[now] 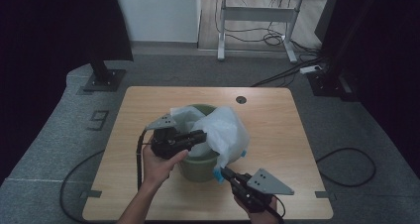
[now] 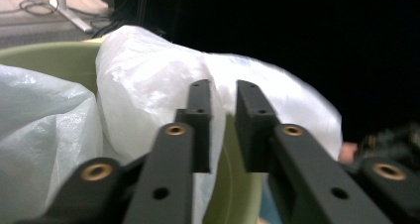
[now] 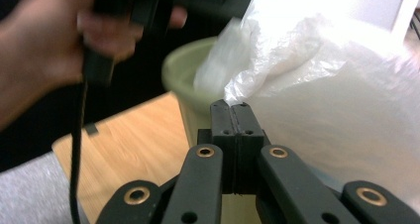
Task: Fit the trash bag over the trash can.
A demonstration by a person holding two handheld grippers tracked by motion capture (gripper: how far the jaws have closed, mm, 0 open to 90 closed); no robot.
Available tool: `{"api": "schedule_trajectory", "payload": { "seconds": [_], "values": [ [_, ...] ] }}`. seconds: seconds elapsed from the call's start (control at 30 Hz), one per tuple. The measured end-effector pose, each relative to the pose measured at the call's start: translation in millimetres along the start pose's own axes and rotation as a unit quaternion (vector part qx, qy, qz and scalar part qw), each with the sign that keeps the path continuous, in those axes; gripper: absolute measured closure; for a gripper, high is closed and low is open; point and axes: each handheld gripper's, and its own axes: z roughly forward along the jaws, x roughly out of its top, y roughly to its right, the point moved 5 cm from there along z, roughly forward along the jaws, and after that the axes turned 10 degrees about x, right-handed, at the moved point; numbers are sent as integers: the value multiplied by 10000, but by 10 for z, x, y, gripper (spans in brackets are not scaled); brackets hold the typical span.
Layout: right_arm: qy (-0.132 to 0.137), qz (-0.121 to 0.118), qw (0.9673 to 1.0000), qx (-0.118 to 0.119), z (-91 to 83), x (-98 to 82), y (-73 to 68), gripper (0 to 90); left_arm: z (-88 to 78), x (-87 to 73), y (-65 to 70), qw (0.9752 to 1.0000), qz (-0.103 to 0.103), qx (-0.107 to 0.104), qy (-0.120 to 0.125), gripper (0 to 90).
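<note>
We see the right gripper (image 3: 232, 105) with its jaws pressed together at the lower edge of the translucent white plastic bag (image 1: 225, 130); whether film is pinched, we cannot tell. The left gripper (image 2: 223, 97) holds its jaws slightly apart over the bag, which drapes the round green plastic bin (image 1: 198, 167) on the wooden table (image 1: 277, 115).

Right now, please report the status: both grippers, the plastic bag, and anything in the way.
Left gripper slightly open at the green bin rim, nothing clamped. Right gripper shut on the white plastic bag edge. Bag half draped over the bin. Nothing in the way.
</note>
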Motion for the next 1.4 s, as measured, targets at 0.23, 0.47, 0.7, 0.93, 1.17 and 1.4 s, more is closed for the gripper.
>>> {"api": "schedule_trajectory", "payload": {
  "seconds": [0.23,0.47,0.7,0.93,1.17,1.4],
  "values": [
    [358,109,9987,332,-133,409,109,888,-162,-75,117,9987,457,-149,186,635],
    [474,285,9971,529,-118,638,190,888,-197,-213,193,9964,676,-494,105,601],
    [417,578,9955,624,-24,748,278,888,-181,-268,240,9947,799,-648,29,563],
    [288,692,9955,588,38,745,316,888,-91,-227,287,9948,817,-607,-8,581],
    [197,664,9961,541,36,728,314,887,-8,-199,333,9936,923,-635,-103,760],
    [64,617,9970,464,12,709,347,804,16,-154,353,9939,901,-635,-66,898]
  ]
}}
